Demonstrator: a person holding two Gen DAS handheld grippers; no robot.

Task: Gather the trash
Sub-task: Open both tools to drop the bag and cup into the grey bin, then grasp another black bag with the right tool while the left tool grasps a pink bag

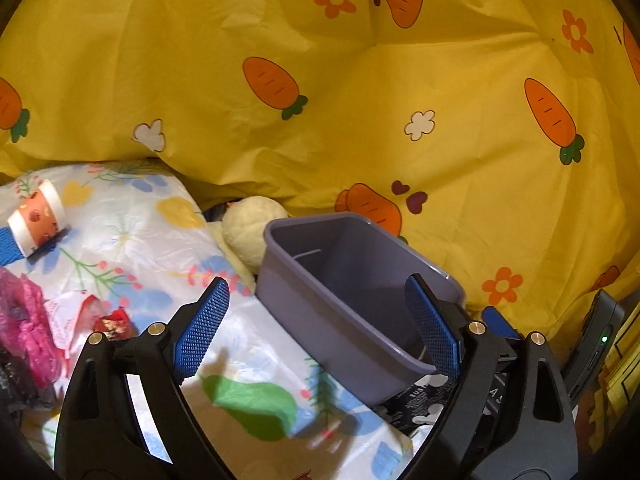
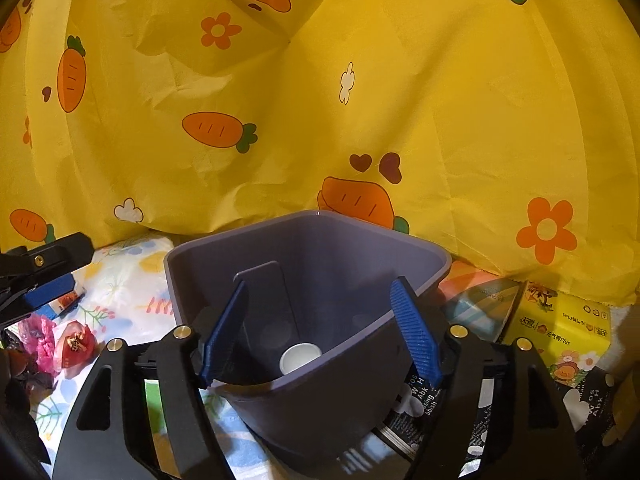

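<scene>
**Count of things in view**

One grey-purple plastic bin (image 2: 320, 280) with one white cup (image 2: 299, 357) at its bottom. One orange paper cup (image 1: 38, 218) lying on the floral sheet. One pink plastic bag (image 1: 24, 328), one red crumpled wrapper (image 2: 74, 342), one cream plush toy (image 1: 248, 228), one yellow tissue pack (image 2: 560, 328).

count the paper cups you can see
2: one paper cup lies on its side on the floral sheet at left; another cup sits inside the purple bin. More may be hidden.
</scene>
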